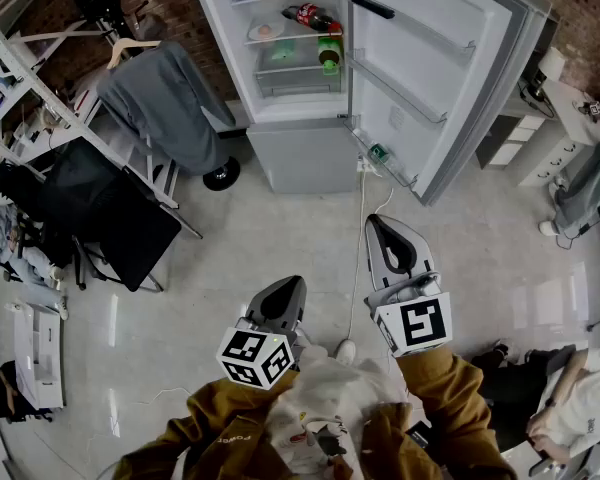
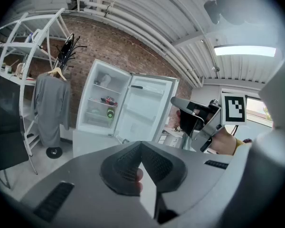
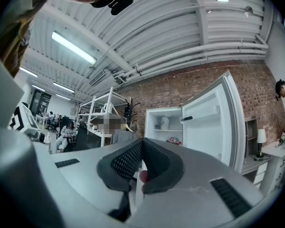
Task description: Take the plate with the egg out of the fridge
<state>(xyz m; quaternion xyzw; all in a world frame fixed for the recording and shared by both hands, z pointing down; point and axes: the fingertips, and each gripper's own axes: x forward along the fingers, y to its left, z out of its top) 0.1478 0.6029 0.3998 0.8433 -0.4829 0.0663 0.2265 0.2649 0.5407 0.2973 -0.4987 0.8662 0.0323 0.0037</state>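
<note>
The fridge (image 1: 292, 153) stands far ahead of both my grippers with its door (image 1: 420, 58) swung wide to the right. The plate (image 1: 254, 32) sits on a middle shelf inside. It is far ahead of my left gripper (image 1: 290, 286) and a bit to the left of my right gripper (image 1: 379, 224). Both grippers are closed and hold nothing.

What could go wrong, I think:
- The floor (image 1: 230, 258) is shiny. A white cable (image 1: 357, 268) runs along it between my grippers, toward the fridge. I could trip on it as I walk up.
- The door is close to my right gripper's way in, so I could bump it.
- The red bottle (image 1: 315, 16) and the green bottle (image 1: 329, 54) lie just right of the plate. A wide reach could knock them over.
- My grippers must open first, or they will just push the plate back.
- If I tip the plate, the egg (image 1: 267, 30) could roll off and break.

The fridge is white, boxy and smooth, with thin flat shelves. My grippers are grey hard plastic with dark bumpy pads (image 2: 126, 163). The plate looks round, flat and slippery. The egg is only a small pale lump from here.
</note>
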